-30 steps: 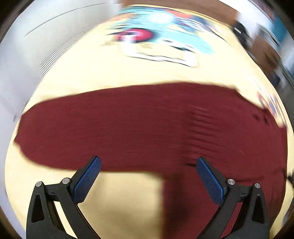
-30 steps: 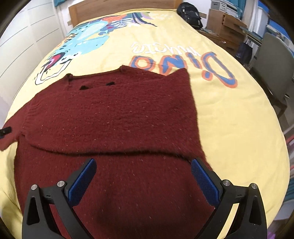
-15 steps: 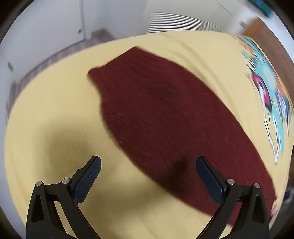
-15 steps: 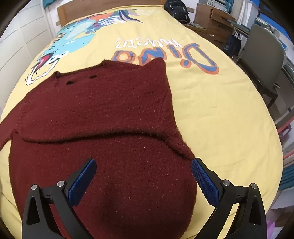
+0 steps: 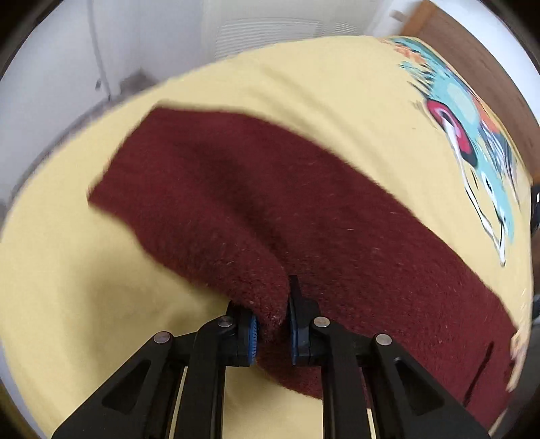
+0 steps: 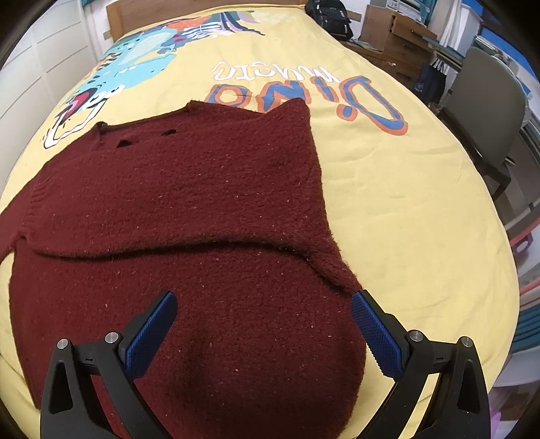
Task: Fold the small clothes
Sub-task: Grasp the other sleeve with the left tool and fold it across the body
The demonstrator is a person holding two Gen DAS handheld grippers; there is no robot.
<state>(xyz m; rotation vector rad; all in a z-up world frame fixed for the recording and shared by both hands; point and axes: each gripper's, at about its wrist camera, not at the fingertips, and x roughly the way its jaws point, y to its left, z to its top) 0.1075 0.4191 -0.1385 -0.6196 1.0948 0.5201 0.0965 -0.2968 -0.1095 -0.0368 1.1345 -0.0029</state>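
Note:
A dark red knitted sweater lies flat on a yellow bedspread, its right sleeve folded across the chest. In the left wrist view its left sleeve stretches out to the left, cuff at the far end. My left gripper is shut on the near edge of that sleeve, which bunches up between the pads. My right gripper is open and empty, hovering over the sweater's lower body near the bed's front edge.
The bedspread carries a dinosaur print and lettering. A wooden headboard is at the far end. A grey chair, a dresser and a black bag stand right of the bed. White wall and radiator are left.
My left gripper swung toward the outstretched sleeve, came down and closed on its edge. My right gripper stayed open and drew slightly nearer over the sweater body.

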